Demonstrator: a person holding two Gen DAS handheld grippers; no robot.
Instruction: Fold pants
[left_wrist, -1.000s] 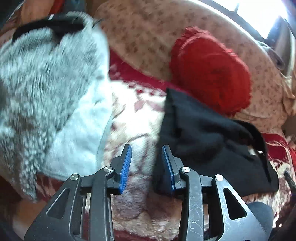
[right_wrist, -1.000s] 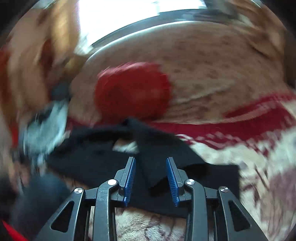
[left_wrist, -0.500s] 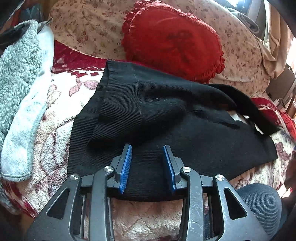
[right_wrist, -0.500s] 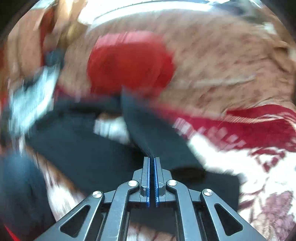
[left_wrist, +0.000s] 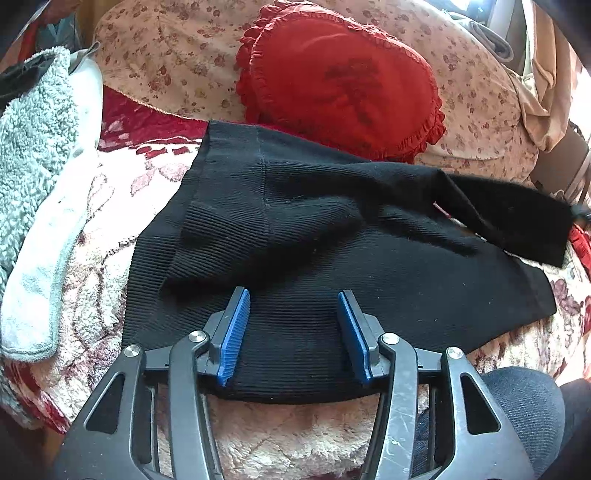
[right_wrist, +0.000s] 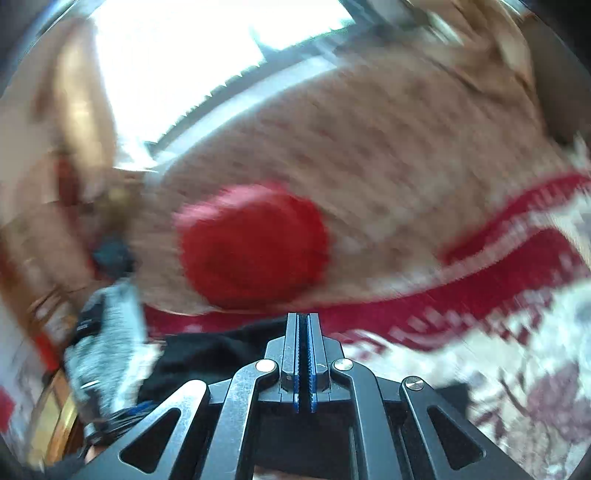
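Two grippers were at work on one pair of black pants (left_wrist: 332, 236), which lay across a floral blanket (left_wrist: 110, 236) on a couch, waistband to the left, legs trailing right. A red cushion (left_wrist: 343, 81) sat just beyond the pants against the far backrest; a grey fleece (left_wrist: 33, 125) lay at the far left, clear of them.

Left gripper (left_wrist: 293, 332): jaws apart and just been opening, poised over the near edge of the waist end. Ribbed cloth showed between the blue pads (left_wrist: 232, 332), but the pads did not press on it. Nothing held.

Right gripper (right_wrist: 303, 354): jaws clenched together with a thin dark strip between the pads, seemingly a pinch of the black cloth. That view was badly blurred. In the left view, one leg end at the far right stood raised off the blanket, with a dark shape at its tip that may have been this gripper; too small to be sure.

Step in hand, as judged: early in the fold. The garment was roughly flat but rumpled, with a bulge near the crotch and the legs not aligned. The right side seemed to be carrying one leg.

Next move likely called for: the left jaws to close on the near waist edge and anchor it, while the held leg was laid over the other, edges matched, bulge smoothed out.
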